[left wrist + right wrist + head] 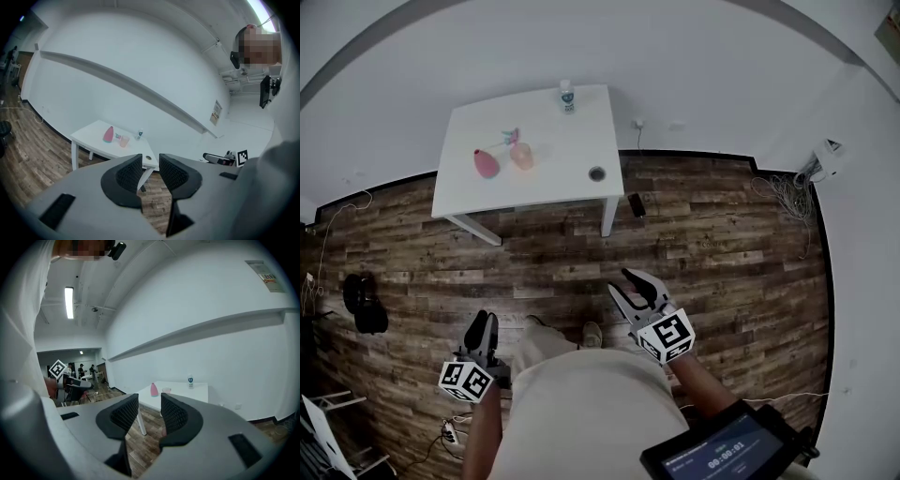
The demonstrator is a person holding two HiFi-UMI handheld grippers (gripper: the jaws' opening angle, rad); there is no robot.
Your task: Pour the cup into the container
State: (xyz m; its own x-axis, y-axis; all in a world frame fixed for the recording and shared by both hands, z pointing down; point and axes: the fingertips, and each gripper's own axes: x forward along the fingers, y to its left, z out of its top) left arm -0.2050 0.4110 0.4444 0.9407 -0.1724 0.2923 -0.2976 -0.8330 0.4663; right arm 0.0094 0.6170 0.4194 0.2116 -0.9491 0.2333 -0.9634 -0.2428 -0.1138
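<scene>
1. Head view: cup [522, 156] just beside container [486, 163] on the table [572, 178], well apart from both grippers.
2. Left gripper [150, 164] and right gripper [149, 404]: jaws drawn together, empty.
3. Only the right gripper view shows distant people [81, 367].

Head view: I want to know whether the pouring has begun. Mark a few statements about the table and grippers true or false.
1. The pink container stands on the white table. True.
2. The left gripper holds the cup. False: the cup stands on the table beside the pink container, and nothing is between that gripper's jaws.
3. The left gripper and the right gripper are over the wooden floor, away from the table. True.
4. The small bottle lies on its side at the table's near edge. False: it stands upright at the far edge.
</scene>
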